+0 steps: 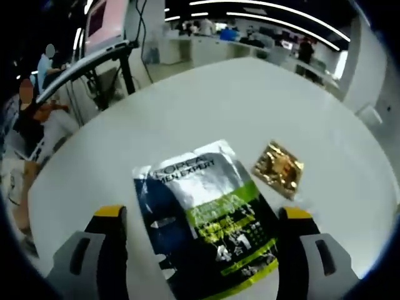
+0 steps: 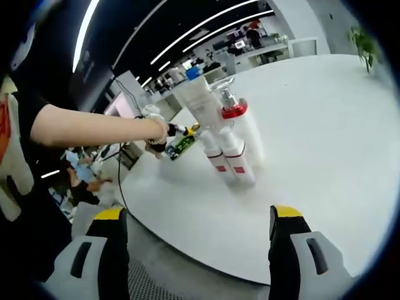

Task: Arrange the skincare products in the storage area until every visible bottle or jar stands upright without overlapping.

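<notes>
Skincare bottles (image 2: 228, 140), white with red bands, stand clustered upright on the white round bench (image 2: 312, 144) in the right gripper view; one has a red-collared pump. The right gripper (image 2: 199, 219) hovers before the near bench edge, jaws wide apart and empty. A person's arm (image 2: 94, 128) reaches toward the cluster. In the left gripper view, a L'Oreal Men Expert sachet (image 1: 203, 215) lies flat on the bench, between the spread, empty jaws of the left gripper (image 1: 203, 219), with a small gold packet (image 1: 279, 166) just beside it.
</notes>
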A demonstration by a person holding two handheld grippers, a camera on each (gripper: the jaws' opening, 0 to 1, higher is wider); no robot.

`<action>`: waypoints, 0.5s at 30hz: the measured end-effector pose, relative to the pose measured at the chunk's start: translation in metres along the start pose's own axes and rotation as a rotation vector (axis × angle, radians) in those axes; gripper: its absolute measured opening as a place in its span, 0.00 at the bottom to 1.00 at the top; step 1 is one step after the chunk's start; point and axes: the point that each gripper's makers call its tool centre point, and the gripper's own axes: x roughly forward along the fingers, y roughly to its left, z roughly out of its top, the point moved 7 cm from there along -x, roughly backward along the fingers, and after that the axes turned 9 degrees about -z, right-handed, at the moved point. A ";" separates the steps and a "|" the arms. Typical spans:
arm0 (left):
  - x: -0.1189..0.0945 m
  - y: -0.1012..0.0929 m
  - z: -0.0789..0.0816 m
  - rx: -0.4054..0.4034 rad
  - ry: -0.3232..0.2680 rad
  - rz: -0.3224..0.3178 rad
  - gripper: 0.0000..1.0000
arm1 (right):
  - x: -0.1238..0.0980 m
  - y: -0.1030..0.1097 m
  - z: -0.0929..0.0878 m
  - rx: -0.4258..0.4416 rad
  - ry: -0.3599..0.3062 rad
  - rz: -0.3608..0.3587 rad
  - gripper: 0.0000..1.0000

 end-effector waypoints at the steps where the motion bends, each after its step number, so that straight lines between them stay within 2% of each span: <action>1: -0.002 0.000 -0.001 0.005 -0.003 -0.004 0.92 | 0.000 0.000 0.000 0.000 0.000 -0.001 0.93; 3: -0.006 0.001 -0.003 0.025 -0.021 -0.025 0.89 | 0.000 0.000 0.000 0.002 0.000 0.000 0.93; 4: 0.006 0.012 0.009 0.034 -0.024 -0.031 0.87 | 0.000 0.000 0.000 0.001 -0.001 0.001 0.93; 6: 0.010 0.020 0.010 0.072 -0.017 -0.030 0.80 | 0.000 0.000 0.000 -0.002 -0.003 -0.001 0.93; 8: 0.015 0.027 0.010 0.059 -0.041 -0.048 0.76 | 0.000 0.001 0.000 -0.005 -0.005 0.000 0.93; 9: 0.019 0.031 0.013 0.087 -0.078 -0.062 0.74 | 0.000 0.001 0.000 -0.006 -0.004 0.001 0.92; 12: 0.015 0.038 0.007 0.078 -0.051 -0.067 0.74 | -0.001 0.001 0.000 -0.015 -0.004 0.000 0.92; 15: 0.023 0.045 0.009 0.104 -0.060 -0.080 0.73 | -0.001 0.002 0.000 -0.027 -0.004 -0.001 0.92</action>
